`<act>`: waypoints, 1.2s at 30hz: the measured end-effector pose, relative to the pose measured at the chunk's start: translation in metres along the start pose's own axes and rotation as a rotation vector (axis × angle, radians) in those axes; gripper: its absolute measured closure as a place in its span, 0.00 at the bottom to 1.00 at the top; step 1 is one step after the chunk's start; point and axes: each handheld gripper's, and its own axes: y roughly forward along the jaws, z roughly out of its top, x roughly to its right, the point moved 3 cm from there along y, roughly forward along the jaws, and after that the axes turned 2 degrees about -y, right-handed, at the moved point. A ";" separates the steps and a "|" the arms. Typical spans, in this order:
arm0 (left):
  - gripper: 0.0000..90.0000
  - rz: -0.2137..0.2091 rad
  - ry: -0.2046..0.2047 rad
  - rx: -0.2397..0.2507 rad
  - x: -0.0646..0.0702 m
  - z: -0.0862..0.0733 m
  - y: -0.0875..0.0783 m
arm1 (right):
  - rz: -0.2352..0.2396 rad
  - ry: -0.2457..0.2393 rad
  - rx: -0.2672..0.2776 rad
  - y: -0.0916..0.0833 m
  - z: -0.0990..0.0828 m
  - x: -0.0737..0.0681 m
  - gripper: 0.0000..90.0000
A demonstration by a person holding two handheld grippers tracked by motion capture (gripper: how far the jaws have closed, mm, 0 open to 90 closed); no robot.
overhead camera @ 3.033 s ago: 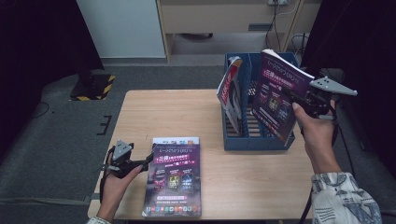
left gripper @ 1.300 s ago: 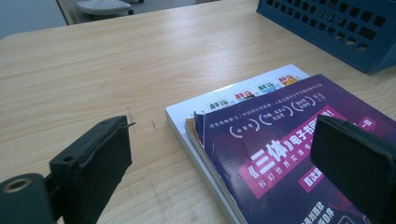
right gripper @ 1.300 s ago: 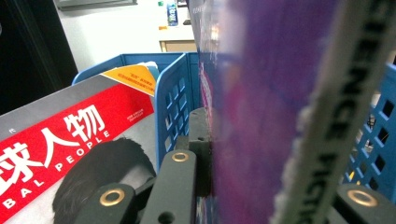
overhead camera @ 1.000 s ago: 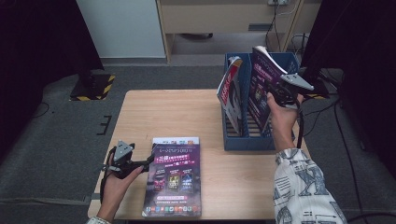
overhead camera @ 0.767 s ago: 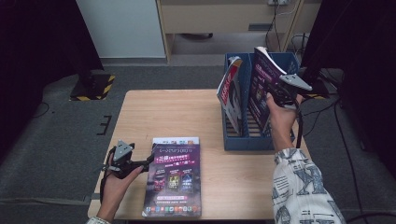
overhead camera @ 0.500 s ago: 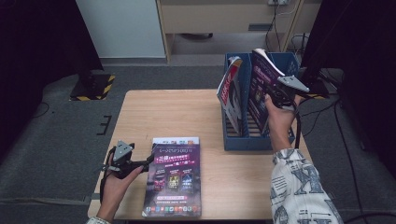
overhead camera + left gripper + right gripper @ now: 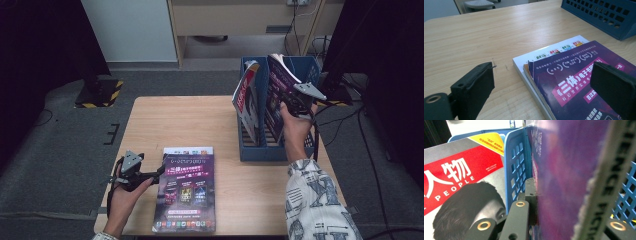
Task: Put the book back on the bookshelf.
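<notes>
The right tongs (image 7: 291, 101) are clamped on a purple magazine (image 7: 276, 95), which stands nearly upright in the right compartment of the blue file rack (image 7: 272, 150) at the table's (image 7: 175, 120) far right, beside a red-and-grey magazine (image 7: 246, 97) in the left one. The left tongs (image 7: 159, 170) stand apart at the left edge of a purple book (image 7: 186, 187) lying flat near the table's front edge, one pad (image 7: 614, 87) above its cover.
</notes>
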 end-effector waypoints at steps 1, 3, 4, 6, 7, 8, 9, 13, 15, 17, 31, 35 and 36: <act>0.06 -0.001 0.001 0.000 0.000 0.000 0.000 | -0.007 -0.010 0.001 0.000 0.000 -0.002 0.92; 0.06 -0.001 0.002 0.000 0.000 0.000 0.000 | -0.013 -0.012 0.003 0.000 -0.001 -0.002 0.92; 0.06 -0.001 0.002 0.000 0.000 0.000 0.000 | -0.013 -0.012 0.003 0.000 -0.001 -0.002 0.92; 0.06 -0.001 0.000 0.000 0.000 0.000 0.000 | -0.013 -0.010 0.006 0.000 -0.001 -0.003 0.92; 0.06 -0.001 0.000 0.000 0.000 0.000 0.000 | -0.013 -0.011 0.006 0.000 -0.002 -0.003 0.92; 0.06 -0.001 0.000 0.000 0.000 0.000 0.000 | -0.013 -0.011 0.006 0.000 -0.002 -0.003 0.92; 0.06 -0.001 0.000 0.000 0.000 0.000 0.000 | -0.012 -0.013 0.002 0.000 -0.005 -0.003 0.92; 0.06 -0.001 0.000 0.001 0.000 0.000 0.000 | -0.011 -0.009 0.001 0.002 -0.010 -0.005 0.92; 0.06 -0.001 0.001 0.000 0.000 0.000 0.000 | -0.011 -0.010 -0.002 0.002 -0.012 -0.005 0.92; 0.06 -0.001 0.003 0.000 0.000 0.000 0.000 | -0.011 -0.016 -0.003 0.002 -0.013 -0.006 0.92; 0.06 -0.002 0.005 0.000 0.000 0.000 0.000 | -0.008 -0.044 -0.010 0.005 -0.024 -0.014 0.92; 0.06 -0.001 0.004 0.000 0.001 0.000 0.000 | -0.003 -0.059 -0.011 0.004 -0.025 -0.018 0.92; 0.06 -0.002 0.003 0.000 0.001 0.000 0.000 | 0.001 -0.062 -0.011 0.004 -0.025 -0.019 0.92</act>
